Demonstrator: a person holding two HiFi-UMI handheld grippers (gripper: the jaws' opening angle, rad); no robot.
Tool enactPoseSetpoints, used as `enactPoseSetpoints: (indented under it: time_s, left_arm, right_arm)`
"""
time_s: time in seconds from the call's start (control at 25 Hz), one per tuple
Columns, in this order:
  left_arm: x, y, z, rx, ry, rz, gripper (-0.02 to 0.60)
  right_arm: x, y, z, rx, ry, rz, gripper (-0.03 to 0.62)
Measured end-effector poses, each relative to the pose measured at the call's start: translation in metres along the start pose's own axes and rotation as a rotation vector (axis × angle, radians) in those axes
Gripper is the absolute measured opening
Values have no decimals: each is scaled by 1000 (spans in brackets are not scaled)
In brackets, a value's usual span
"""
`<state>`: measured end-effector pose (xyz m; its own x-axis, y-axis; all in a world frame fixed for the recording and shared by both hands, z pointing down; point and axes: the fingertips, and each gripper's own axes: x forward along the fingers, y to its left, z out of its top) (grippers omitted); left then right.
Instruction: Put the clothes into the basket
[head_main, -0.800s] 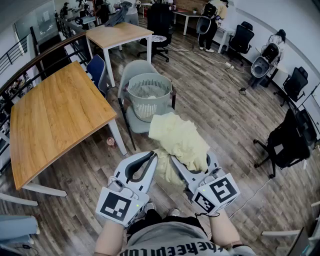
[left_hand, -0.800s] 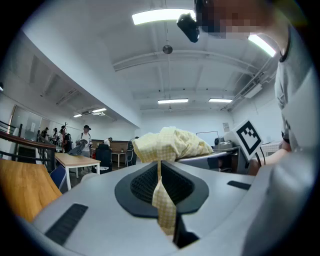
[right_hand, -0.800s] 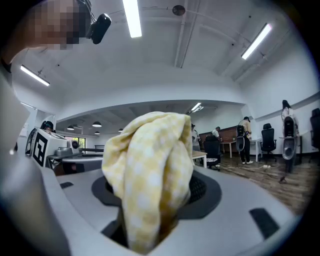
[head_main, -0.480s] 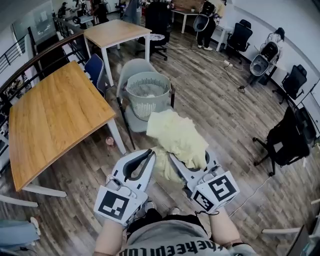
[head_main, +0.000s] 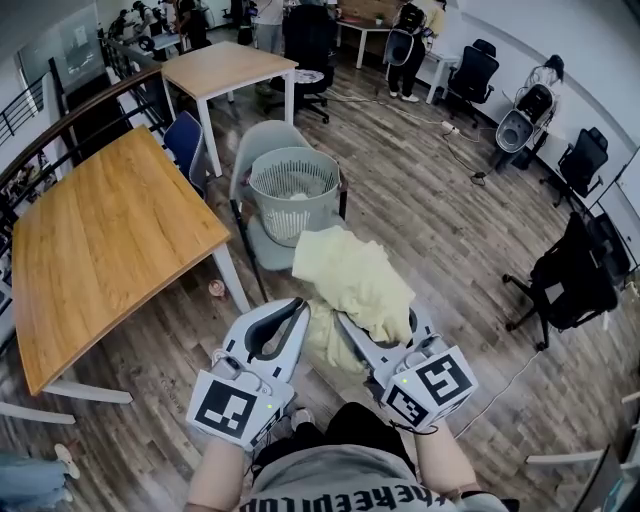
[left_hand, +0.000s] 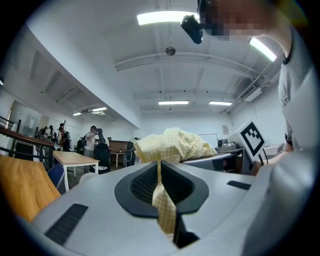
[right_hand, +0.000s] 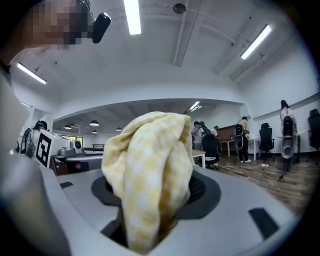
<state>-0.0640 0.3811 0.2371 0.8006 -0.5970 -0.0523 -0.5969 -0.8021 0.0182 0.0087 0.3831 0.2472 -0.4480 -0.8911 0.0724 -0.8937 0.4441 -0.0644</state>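
Here, the left gripper (head_main: 300, 310) had its jaws closed on a thin fold of the pale yellow checked cloth (head_main: 350, 275), while the right gripper (head_main: 345, 322) had its jaws clamped round a thick bunch of the same garment. The cloth sat heaped over the right gripper's jaws, held in the air above the wooden floor. Ahead of both grippers, well apart from the cloth, the round grey slatted plastic laundry basket (head_main: 295, 222) stood on the seat of a grey chair (head_main: 262, 140), beside a long wooden table (head_main: 100, 230).
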Motion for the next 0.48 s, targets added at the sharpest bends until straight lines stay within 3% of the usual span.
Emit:
enactPoseSetpoints:
  time_s: [0.48]
  left_arm:
    - [48, 21, -13, -1, 25, -3, 31]
  right_arm:
    - [30, -47, 1, 16, -9, -1, 258]
